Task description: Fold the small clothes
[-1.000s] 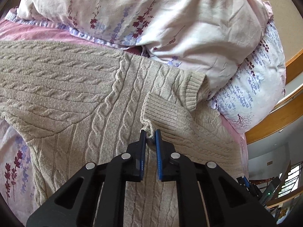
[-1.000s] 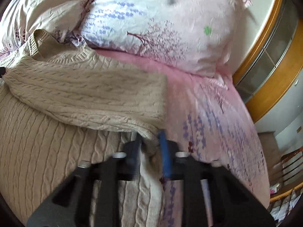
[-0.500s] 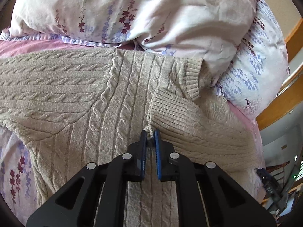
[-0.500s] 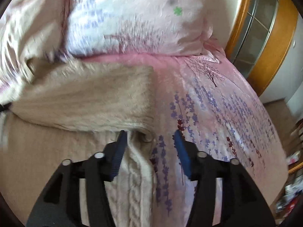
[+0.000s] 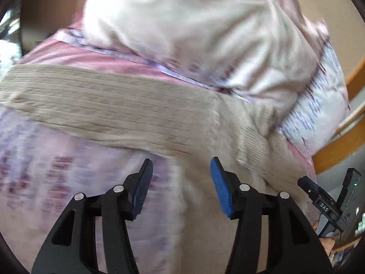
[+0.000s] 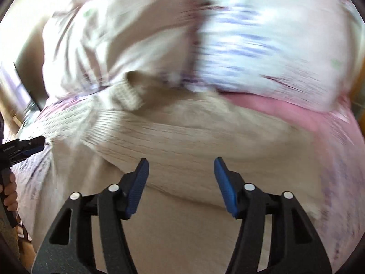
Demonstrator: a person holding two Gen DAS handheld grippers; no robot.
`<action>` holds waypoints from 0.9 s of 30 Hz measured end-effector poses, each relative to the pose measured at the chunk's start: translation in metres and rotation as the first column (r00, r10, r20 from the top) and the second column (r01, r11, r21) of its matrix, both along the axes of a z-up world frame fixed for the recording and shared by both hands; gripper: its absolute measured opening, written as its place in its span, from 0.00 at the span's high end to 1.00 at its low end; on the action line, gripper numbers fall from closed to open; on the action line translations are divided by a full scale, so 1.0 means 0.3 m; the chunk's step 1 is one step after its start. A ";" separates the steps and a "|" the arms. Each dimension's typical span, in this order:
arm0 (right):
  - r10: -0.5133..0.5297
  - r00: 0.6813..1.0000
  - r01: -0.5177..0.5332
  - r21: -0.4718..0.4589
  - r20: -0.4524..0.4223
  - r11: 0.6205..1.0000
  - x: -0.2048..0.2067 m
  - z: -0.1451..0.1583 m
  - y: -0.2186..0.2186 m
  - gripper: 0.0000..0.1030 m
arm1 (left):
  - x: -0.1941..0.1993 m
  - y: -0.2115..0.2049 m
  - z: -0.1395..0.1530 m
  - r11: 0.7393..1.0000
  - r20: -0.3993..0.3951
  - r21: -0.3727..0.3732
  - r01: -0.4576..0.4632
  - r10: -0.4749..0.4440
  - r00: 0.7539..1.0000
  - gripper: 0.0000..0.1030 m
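A: Where does the sweater (image 5: 127, 105) lie?

B: The beige cable-knit sweater is spread on the pink floral bedsheet (image 5: 45, 159). In the left wrist view one sleeve runs flat across the sheet toward the left, and the ribbed cuff of the other sleeve (image 5: 253, 146) lies folded in over the body, near the collar. In the right wrist view that folded sleeve (image 6: 205, 141) crosses the chest as a broad band.

A: And the grippers?

B: The left gripper (image 5: 181, 182) has its blue-padded fingers spread wide, with nothing between them; below the gap lies the sweater's left edge and the sheet beside it. The right gripper (image 6: 181, 182) is spread wide as well, gripping nothing, above the folded sleeve. Whether either touches the knit cannot be told; both views are smeared by motion blur.

A: Any containers, anything holding things?

B: None can be made out. Two pillows lean at the head of the bed: a pale pink one (image 5: 194, 27) and a white one with purple print (image 5: 319, 105), and the sweater's collar (image 6: 127, 91) sits just against them. A wooden frame (image 5: 337, 146) shows at the right edge.
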State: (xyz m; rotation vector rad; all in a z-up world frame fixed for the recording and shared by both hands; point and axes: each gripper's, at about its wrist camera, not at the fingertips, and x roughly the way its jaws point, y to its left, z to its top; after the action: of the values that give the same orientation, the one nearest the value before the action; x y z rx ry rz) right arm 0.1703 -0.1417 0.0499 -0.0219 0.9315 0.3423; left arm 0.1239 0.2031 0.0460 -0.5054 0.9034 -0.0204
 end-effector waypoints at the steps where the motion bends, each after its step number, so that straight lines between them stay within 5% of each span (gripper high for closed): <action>1: 0.008 1.000 -0.008 -0.009 -0.002 1.000 0.011 -0.007 0.043 0.41 | -0.018 0.072 0.011 0.998 0.001 0.019 -0.053 0.053 0.999 0.47; 6: 0.038 0.998 -0.041 -0.062 -0.056 0.997 0.091 -0.075 0.208 0.33 | -0.095 0.391 0.021 0.954 -0.027 0.052 -0.295 0.297 0.955 0.47; 13: 0.015 0.996 -0.018 -0.030 -0.083 0.999 0.092 -0.109 0.211 0.24 | -0.167 0.728 -0.074 0.842 -0.126 -0.089 -0.532 0.520 0.845 0.52; 16: 0.014 0.996 -0.017 -0.032 -0.083 0.999 0.087 -0.113 0.207 0.20 | -0.163 0.723 -0.098 0.825 -0.135 -0.166 -0.541 0.524 0.841 0.57; 19: 0.009 0.997 -0.012 -0.037 -0.081 0.999 0.083 -0.112 0.205 0.19 | -0.137 0.661 -0.116 0.819 -0.139 -0.286 -0.497 0.478 0.867 0.63; 22: 0.008 0.996 -0.011 -0.032 -0.088 0.999 0.082 -0.118 0.209 0.19 | -0.084 0.598 -0.121 0.829 -0.143 -0.293 -0.477 0.455 0.879 0.64; 25: 0.013 0.995 -0.014 -0.016 -0.101 1.000 0.073 -0.110 0.190 0.18 | -0.058 0.583 -0.131 0.809 -0.141 -0.288 -0.513 0.494 0.858 0.70; 27: 0.013 0.994 -0.013 0.002 -0.111 1.000 0.062 -0.102 0.169 0.18 | -0.051 0.585 -0.141 0.792 -0.147 -0.311 -0.525 0.506 0.850 0.90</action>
State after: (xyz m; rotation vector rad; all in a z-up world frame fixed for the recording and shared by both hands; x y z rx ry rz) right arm 0.1890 -0.0910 0.0194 -0.0077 1.0420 0.3593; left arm 0.1087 0.3785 0.0038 -1.0756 0.7922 0.3467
